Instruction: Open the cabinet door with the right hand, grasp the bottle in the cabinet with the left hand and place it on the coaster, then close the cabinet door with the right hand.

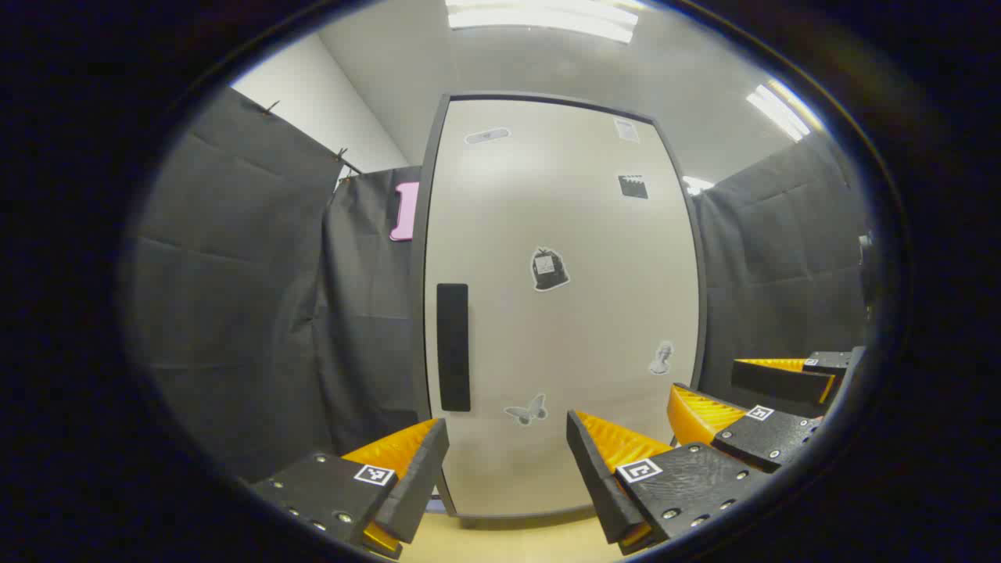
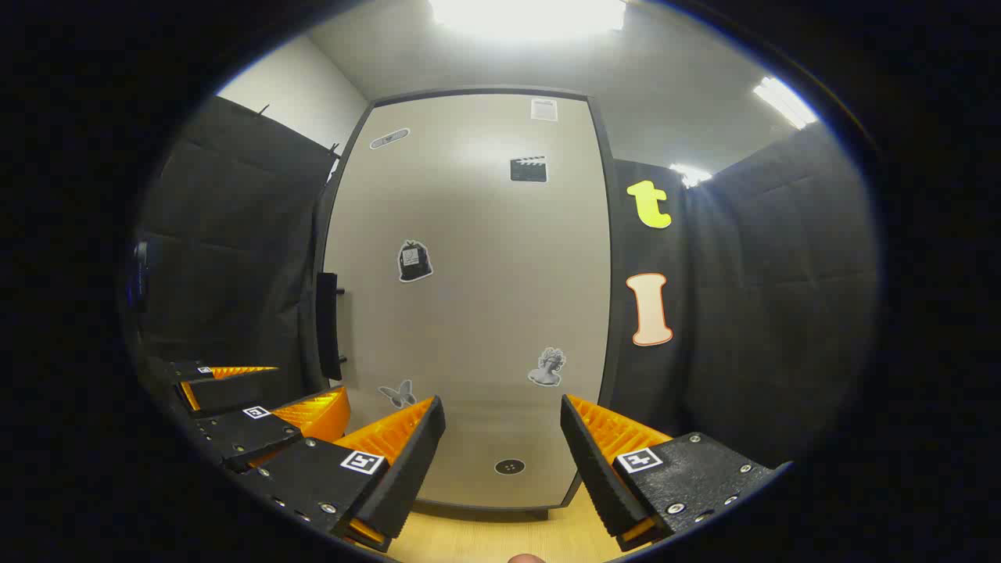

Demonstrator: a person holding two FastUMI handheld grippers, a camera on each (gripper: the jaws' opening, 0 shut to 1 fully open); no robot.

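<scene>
Both your left gripper [image 1: 507, 461] and right gripper [image 2: 502, 450] hang spread before the shut cabinet door [image 1: 563, 313], bottle presumably hidden behind it; that rigid door should swing easily if you pinch its dark handle [image 1: 453, 346].

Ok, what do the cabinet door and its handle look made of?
Cabinet door: a smooth, semi-matte cream panel, probably painted metal or laminate; it carries a soft glare from the lights and flat stickers. Handle: a dark matte bar, plastic or coated metal; I cannot tell which.
</scene>
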